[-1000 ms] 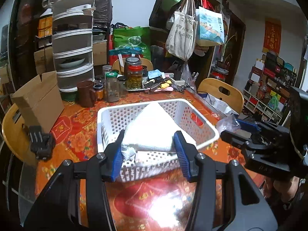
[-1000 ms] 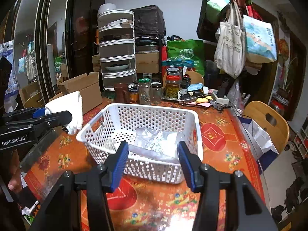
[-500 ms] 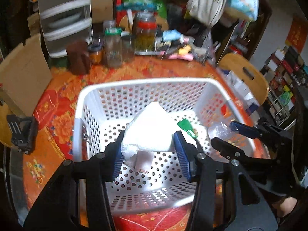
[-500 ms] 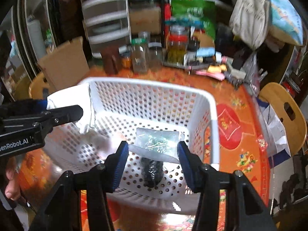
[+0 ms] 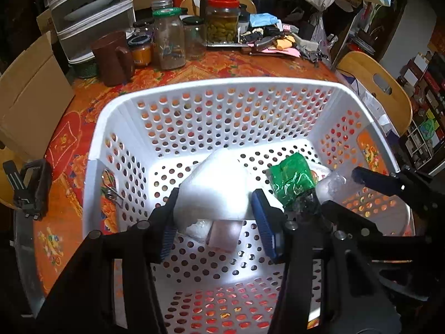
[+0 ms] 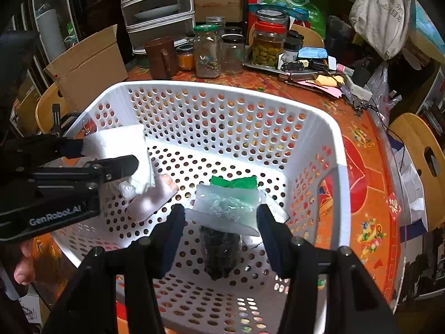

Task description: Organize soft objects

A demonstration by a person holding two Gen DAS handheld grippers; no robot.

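A white perforated basket stands on the table. My left gripper is shut on a white soft packet, held low inside the basket; it also shows in the right wrist view. A pinkish packet hangs under it. My right gripper is shut on a clear plastic bag with a dark part hanging below, also low inside the basket. A green packet lies on the basket floor between them.
Glass jars, a brown mug and small clutter stand behind the basket. A cardboard box sits left. A wooden chair is right of the table. A black clip lies left of the basket.
Both grippers have moved forward and down from in front of the basket into it, each still holding its soft object. The green packet has come into view.
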